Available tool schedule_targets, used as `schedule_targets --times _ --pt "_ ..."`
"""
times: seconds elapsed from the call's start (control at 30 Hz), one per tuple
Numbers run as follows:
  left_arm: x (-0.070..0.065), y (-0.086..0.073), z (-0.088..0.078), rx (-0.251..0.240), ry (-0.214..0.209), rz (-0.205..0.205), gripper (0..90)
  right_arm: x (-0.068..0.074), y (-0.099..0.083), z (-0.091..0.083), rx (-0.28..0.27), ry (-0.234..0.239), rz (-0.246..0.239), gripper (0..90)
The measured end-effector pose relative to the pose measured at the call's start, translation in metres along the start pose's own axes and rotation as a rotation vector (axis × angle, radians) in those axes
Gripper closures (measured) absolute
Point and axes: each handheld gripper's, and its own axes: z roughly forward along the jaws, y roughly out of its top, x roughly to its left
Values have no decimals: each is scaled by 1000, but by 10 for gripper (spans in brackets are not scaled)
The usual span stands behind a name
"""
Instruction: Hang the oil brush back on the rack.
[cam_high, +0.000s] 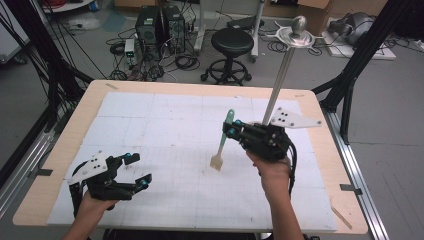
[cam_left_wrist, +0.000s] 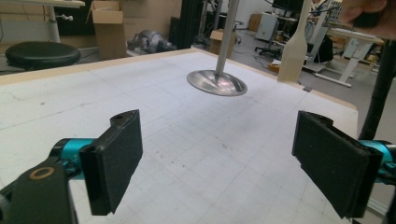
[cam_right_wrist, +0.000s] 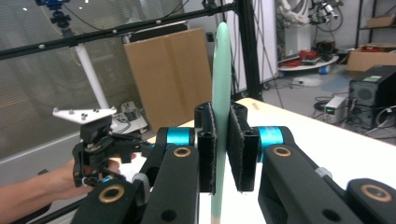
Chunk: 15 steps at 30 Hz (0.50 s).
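Observation:
A spatula (cam_high: 221, 145) with a pale green handle and a beige blade hangs blade-down above the middle of the white gridded mat (cam_high: 165, 125). My right gripper (cam_high: 231, 129) is shut on its handle; in the right gripper view the green handle (cam_right_wrist: 221, 65) stands upright between the pads of my right gripper (cam_right_wrist: 221, 149). At the near left of the table my left gripper (cam_high: 139, 170) is held open with nothing in it. The left gripper view has the jaws of my left gripper (cam_left_wrist: 224, 163) wide apart over bare mat, with the beige blade (cam_left_wrist: 294, 51) farther off.
A metal stand (cam_high: 280, 75) rises from the mat just behind my right hand; its round dished base (cam_left_wrist: 217, 83) rests on the mat. Beyond the table's far edge are a black stool (cam_high: 232, 42), computer cases (cam_high: 160, 27) and floor cables. Black frame posts flank the table.

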Motion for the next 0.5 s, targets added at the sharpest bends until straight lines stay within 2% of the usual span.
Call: schedule_targets --times 0.13,0.2,0.23,0.37,0.5 --pt "1 -1 -2 -8 -5 6 185 -7 12 -6 -2 -13 -5 830" --pt "2 -2 -4 0 -29 15 264 -13 23 -11 -7 -21 -11 830" --pt "2 -2 -4 0 -29 15 267 -15 26 -13 -11 -21 -12 830" --pt "3 -3 -5 -7 -26 25 226 -24 40 -21 -23 -43 -18 830" --pt "5 -4 -7 -1 -16 9 205 -32 53 -28 -32 -66 -25 830"
